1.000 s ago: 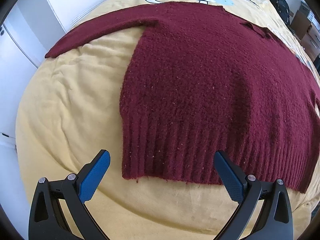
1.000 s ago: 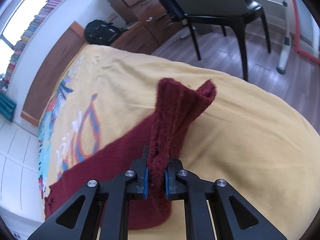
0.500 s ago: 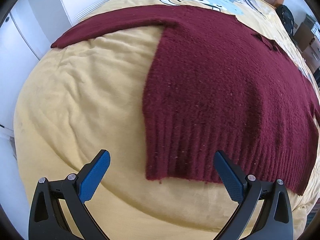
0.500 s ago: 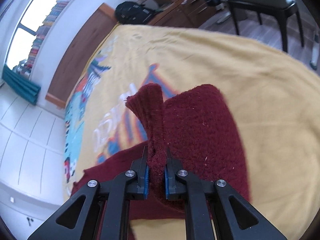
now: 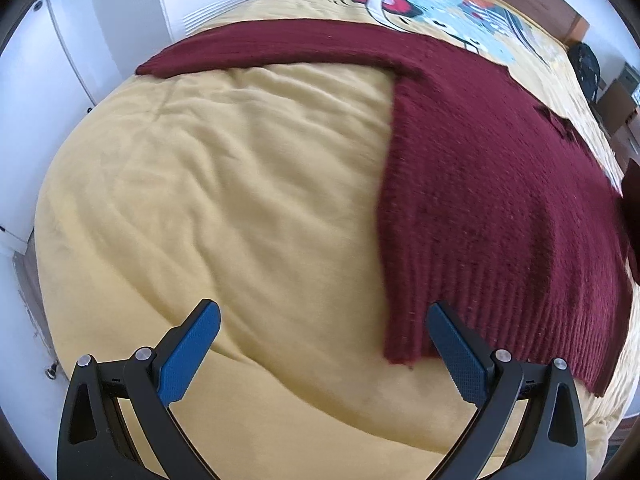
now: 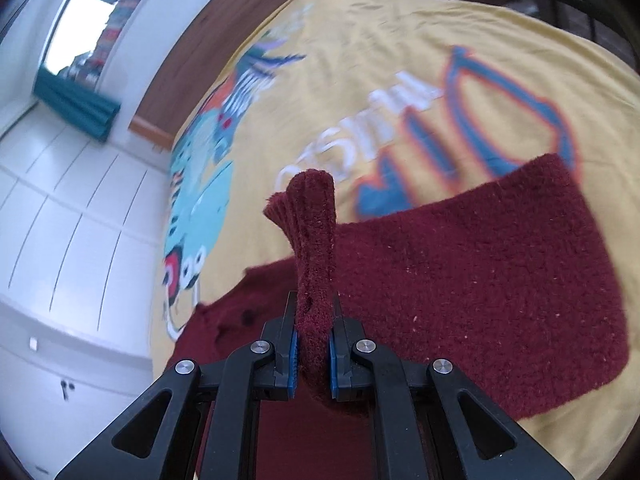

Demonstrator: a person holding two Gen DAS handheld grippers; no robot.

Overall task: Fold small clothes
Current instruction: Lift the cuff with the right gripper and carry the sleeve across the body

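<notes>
A dark red knitted sweater lies flat on a yellow bedspread, its left sleeve stretched out toward the far left. My left gripper is open and empty, low over the bedspread just left of the sweater's ribbed hem corner. My right gripper is shut on the cuff of the right sleeve, which stands up between the pads. The rest of that sleeve is folded over, lying across the bedspread and body.
The bedspread has a cartoon print toward the headboard. White cupboard doors stand beyond the bed's left edge. A dark backpack and wooden drawers are at the far right.
My left gripper has swung left, so the sweater now sits to its right. My right gripper has carried the sleeve cuff up and inward over the sweater, turning toward the headboard.
</notes>
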